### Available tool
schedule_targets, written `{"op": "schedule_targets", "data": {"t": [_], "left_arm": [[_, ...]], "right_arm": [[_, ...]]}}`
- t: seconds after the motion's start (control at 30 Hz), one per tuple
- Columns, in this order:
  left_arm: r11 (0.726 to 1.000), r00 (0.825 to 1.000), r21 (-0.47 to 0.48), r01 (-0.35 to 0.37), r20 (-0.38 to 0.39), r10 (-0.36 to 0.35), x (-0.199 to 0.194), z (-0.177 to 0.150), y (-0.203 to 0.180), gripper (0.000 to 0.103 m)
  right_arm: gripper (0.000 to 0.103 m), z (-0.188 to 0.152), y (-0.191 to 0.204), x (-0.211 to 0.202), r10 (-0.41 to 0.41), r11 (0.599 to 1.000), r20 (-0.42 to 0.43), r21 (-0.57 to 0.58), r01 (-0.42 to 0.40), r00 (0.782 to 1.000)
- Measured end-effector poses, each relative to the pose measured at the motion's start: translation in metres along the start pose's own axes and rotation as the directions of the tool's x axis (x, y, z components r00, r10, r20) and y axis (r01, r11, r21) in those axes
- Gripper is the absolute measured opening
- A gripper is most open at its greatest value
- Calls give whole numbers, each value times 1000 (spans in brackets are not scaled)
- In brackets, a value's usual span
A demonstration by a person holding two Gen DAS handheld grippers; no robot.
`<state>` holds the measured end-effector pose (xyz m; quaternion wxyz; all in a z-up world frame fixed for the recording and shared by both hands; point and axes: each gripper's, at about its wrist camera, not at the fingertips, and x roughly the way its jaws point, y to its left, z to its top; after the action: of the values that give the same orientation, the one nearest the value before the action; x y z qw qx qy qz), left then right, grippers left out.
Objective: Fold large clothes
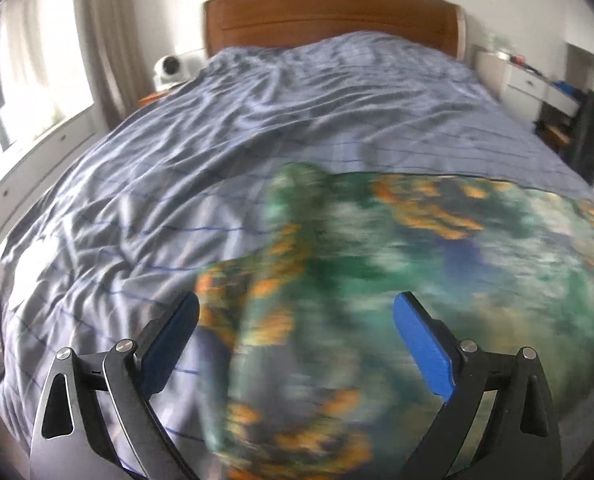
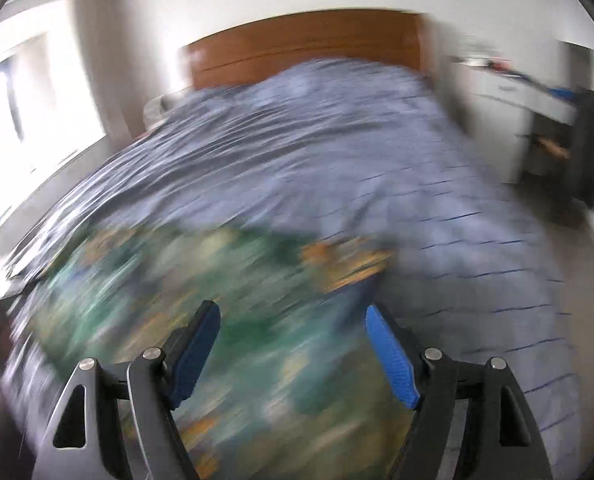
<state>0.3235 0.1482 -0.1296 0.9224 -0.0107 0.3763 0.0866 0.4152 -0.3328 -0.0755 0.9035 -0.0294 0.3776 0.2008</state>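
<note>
Hovering with jaws wide and gripping nothing, the left hand-held gripper (image 1: 296, 330) and right hand-held gripper (image 2: 293, 330) overlook the garment (image 1: 417, 264) on the bed (image 1: 225, 128); rushed pinches could snag the duvet.

Open blue bedspread (image 1: 257, 120) beyond the garment (image 1: 377, 280), wooden headboard (image 1: 329, 16) at its far end.

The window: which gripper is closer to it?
Left, probably. The left gripper is over the garment's window-side edge; the right gripper is over its far edge. The window lies left of both.
</note>
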Motion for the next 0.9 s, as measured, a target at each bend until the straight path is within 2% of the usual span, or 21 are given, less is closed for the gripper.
{"op": "schedule_targets", "data": {"t": [0.07, 0.17, 0.23, 0.27, 0.33, 0.37, 0.47, 0.53, 0.63, 0.73, 0.9], "left_arm": [[998, 999, 43, 44, -9, -44, -4, 9, -24, 99], [986, 994, 126, 105, -12, -104, -7, 27, -70, 100], [977, 993, 178, 119, -9, -119, -2, 37, -96, 101], [969, 993, 215, 119, -18, -118, 5, 44, -112, 101], [956, 990, 259, 135, -70, -121, 26, 58, -143, 101], [959, 987, 244, 146, -102, -124, 43, 69, -156, 101], [970, 976, 173, 171, -164, -143, 73, 83, -171, 100], [967, 966, 171, 187, -212, -149, 83, 77, -178, 100], [945, 967, 266, 189, -215, -133, 71, 49, -186, 100], [918, 980, 362, 160, -173, -103, 46, 23, -185, 100], [909, 986, 389, 148, -131, -104, 6, -10, -178, 100]], "right_arm": [[78, -19, 12, 13, 17, 998, -62, -56, -20, 998], [77, -39, 2, 28, -134, 990, -102, -67, 127, 986], [78, -46, -11, 17, -244, 970, -76, -5, 244, 967], [78, -48, -16, 7, -254, 966, -53, 44, 256, 966], [78, -55, -15, -20, -215, 969, 6, 128, 213, 976], [78, -61, -9, -36, -189, 972, 40, 151, 181, 981], [78, -79, 11, -61, -148, 979, 82, 150, 135, 986], [78, -96, 25, -74, -104, 986, 92, 142, 91, 990], [78, -121, 36, -82, -68, 989, 72, 137, 58, 995], [78, -140, 42, -90, -61, 987, 46, 155, 53, 997], [78, -148, 50, -97, -53, 982, 50, 186, 42, 997]]}}
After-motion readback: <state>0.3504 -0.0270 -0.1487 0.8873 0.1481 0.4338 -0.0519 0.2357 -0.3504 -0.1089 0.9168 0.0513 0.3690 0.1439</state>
